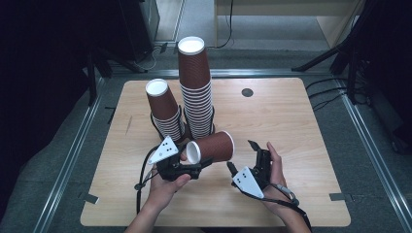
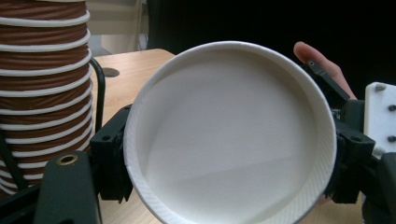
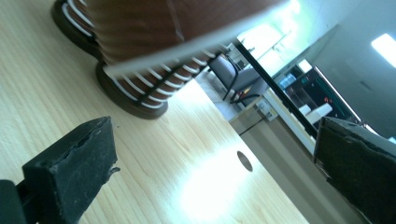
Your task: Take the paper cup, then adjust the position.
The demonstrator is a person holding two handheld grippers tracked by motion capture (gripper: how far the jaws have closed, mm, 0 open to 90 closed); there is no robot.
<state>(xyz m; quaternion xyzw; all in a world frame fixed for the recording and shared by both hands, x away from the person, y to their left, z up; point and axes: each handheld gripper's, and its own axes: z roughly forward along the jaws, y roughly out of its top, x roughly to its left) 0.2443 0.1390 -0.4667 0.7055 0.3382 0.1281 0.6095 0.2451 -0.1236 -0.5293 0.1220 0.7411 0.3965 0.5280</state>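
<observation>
Brown paper cup (image 1: 212, 147) lies on its side above the desk (image 1: 291, 121) near its front edge, long axis running left to right, white bottom facing left. Left gripper (image 1: 192, 167) clamps it; right gripper (image 1: 241, 156) gapes wide, holding nothing.

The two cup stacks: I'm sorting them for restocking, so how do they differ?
The tall stack stands nearly upright, while the short stack leans to the left. The tall stack holds clearly more cups and rises well above the short stack. The tall stack sits farther right, closer to the loose cup held by the left gripper. Both are brown ribbed paper cups with white rims, stacked upside down on the table.
</observation>
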